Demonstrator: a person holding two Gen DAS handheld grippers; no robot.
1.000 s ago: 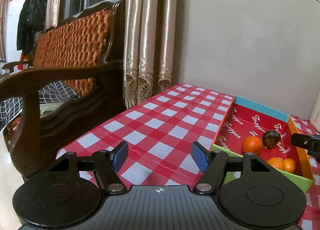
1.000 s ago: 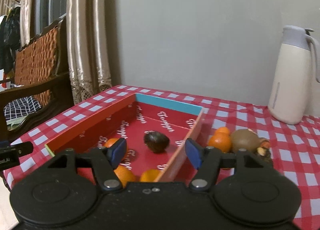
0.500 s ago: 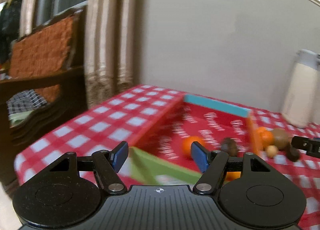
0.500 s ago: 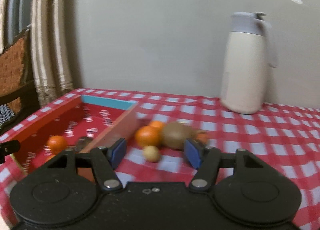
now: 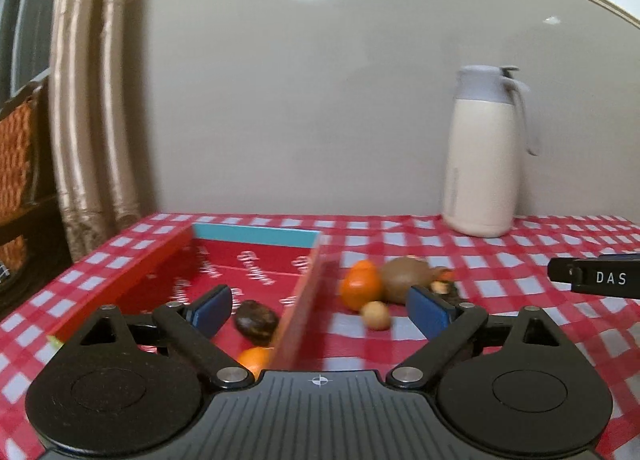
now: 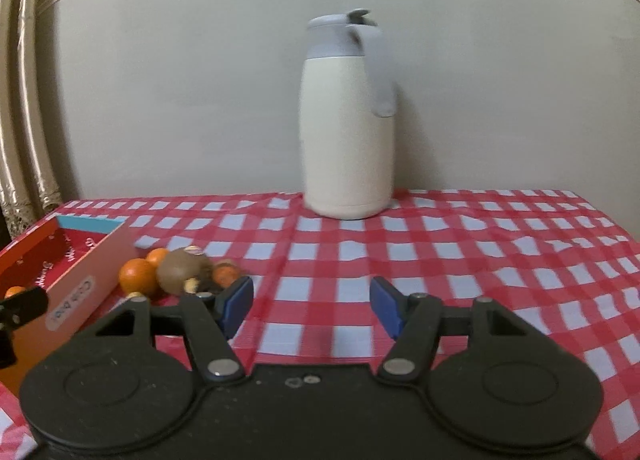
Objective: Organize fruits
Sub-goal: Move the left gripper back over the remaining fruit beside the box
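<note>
- Here, nearest the lens: left gripper (image 5: pixel 318 310) with its blue pads spread wide, nothing between them. It straddles the tray's right wall from above or just short of it; height over the wall cannot be told.
- Right gripper (image 6: pixel 311 306) also spread wide and empty, over bare checked tablecloth (image 6: pixel 460 244), the fruit pile off to its left.
- Inside the tray (image 5: pixel 256 235), near end: 1 dark wrinkled fruit (image 5: pixel 256 321) and 1 orange (image 5: pixel 256 358) against the right wall. A further orange shows at the tray's edge in the right view.
- Just outside that wall, on the cloth: a heap touching or nearly touching. 1 orange (image 5: pixel 360 286) in front, a second behind it visible from the right, a brown kiwi (image 5: pixel 408 280), a small pale round fruit (image 5: pixel 376 315), and dark bits partly hidden by the pad.
- Judgement on handling: oranges light, firm, a little springy, prone to roll; grip across the widest middle. Kiwi softer, bruises; close gently on its short axis. The pale fruit is small and smooth, likely to squirt out; center it well in the pads.
- Risk: pulling 1 from the heap may send neighbours rolling.
- Far: cream jug (image 6: pixel 346 120) standing upright near the wall, well apart from the fruit.
</note>
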